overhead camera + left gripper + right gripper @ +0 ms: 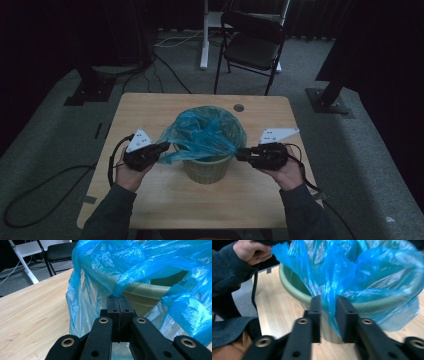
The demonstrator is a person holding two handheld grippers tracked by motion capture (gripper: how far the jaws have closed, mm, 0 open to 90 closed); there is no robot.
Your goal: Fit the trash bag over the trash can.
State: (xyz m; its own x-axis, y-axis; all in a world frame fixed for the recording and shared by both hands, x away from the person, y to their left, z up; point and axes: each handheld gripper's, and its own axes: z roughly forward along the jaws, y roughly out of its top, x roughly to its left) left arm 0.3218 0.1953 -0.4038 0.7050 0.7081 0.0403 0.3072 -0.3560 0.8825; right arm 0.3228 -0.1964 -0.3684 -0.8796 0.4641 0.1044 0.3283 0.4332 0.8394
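A pale green bin stands in the middle of the wooden table, lined with a blue plastic bag that spills over its rim. At the bin's left, my left gripper is shut on a pinch of the bag's edge; in the left gripper view the jaws meet with blue film rising from between them. At the bin's right, my right gripper has its jaws apart, with a fold of the bag hanging in the gap above the bin's rim.
A black folding chair stands beyond the table's far edge, beside white desk legs. Cables trail over the grey carpet at the left. A small round hole sits near the table's far edge. The person's left hand appears in the right gripper view.
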